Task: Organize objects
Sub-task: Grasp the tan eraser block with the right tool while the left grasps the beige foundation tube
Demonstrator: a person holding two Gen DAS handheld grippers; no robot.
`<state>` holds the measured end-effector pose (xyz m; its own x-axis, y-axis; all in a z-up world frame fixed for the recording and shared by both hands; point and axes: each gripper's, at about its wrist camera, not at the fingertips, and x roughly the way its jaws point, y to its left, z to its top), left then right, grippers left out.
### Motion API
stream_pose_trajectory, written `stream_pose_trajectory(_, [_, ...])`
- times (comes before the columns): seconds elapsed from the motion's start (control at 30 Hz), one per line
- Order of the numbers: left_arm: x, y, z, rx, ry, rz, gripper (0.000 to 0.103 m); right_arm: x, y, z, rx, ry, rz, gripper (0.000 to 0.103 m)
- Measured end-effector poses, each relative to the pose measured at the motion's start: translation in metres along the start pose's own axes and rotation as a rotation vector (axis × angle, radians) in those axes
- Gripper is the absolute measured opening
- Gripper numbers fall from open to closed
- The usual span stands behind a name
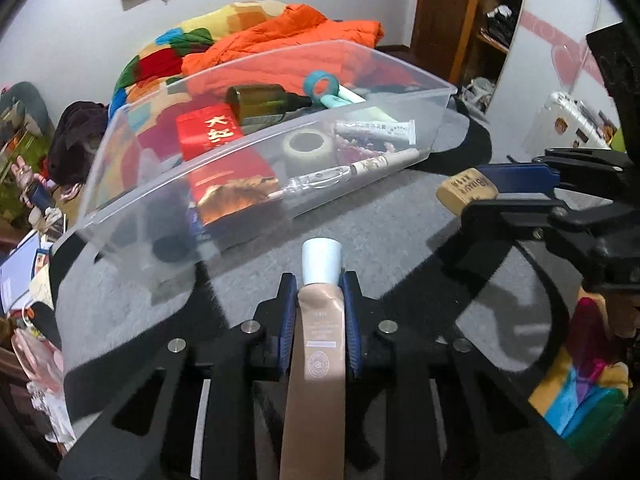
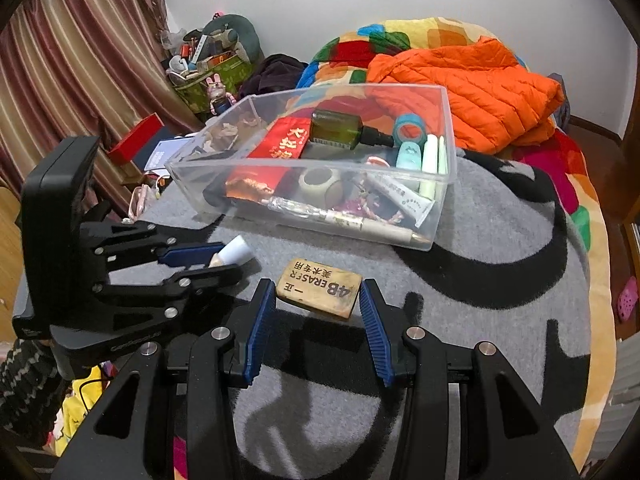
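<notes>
Left wrist view
- The left gripper (image 1: 320,304) is clamping a beige cosmetic tube (image 1: 320,344) between its blue pads; the tube is running lengthwise along the fingers, its white cap (image 1: 322,260) sticking out past the fingertips.
- Just ahead of the cap, a clear plastic bin (image 1: 132,216) is sitting on the grey-and-black blanket (image 1: 400,216).
- Inside the bin, ahead and slightly left of the gripper, a red box (image 1: 216,148) is lying; further ahead are a green glass bottle (image 1: 264,100), a teal tape roll (image 1: 322,85), a beige tape roll (image 1: 308,146), a white tube (image 1: 376,127) and a pen (image 1: 352,172).
- To the right of the gripper, the right gripper (image 1: 472,194) is reaching in from the side with a tan eraser (image 1: 466,193) at its fingertips.

Right wrist view
- The right gripper (image 2: 318,308) is standing wide, its blue pads either side of the eraser (image 2: 319,288) without touching it; the eraser is lying flat on the blanket (image 2: 480,260) between the fingertips.
- To the left, the left gripper (image 2: 224,260) is gripping the tube, white cap (image 2: 237,255) poking forward.
- Ahead of both, the bin (image 2: 436,216) is holding the red box (image 2: 286,142), bottle (image 2: 340,128), teal tape roll (image 2: 410,127) and pen (image 2: 360,224).
- Beyond the bin, an orange jacket (image 2: 472,92) is lying on a patchwork quilt (image 2: 576,184).
</notes>
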<state>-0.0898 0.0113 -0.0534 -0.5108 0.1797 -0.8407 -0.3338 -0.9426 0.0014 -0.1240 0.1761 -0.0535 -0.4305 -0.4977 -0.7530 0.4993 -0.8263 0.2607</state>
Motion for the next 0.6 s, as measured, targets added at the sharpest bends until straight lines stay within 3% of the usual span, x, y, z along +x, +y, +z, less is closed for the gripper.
stream_pose_trajectory(0.4, [-0.081,0.022,0.011,-0.137,-0.217,-0.045,0.021,-0.030,0.011,0.030,-0.021,-0.127,-0.020,0.040])
stream_pose_trajectory(0.6, [-0.115,0.028,0.023,-0.157,-0.325,-0.075,0.021,-0.043,0.012,0.045,-0.024,-0.183,-0.031,0.040])
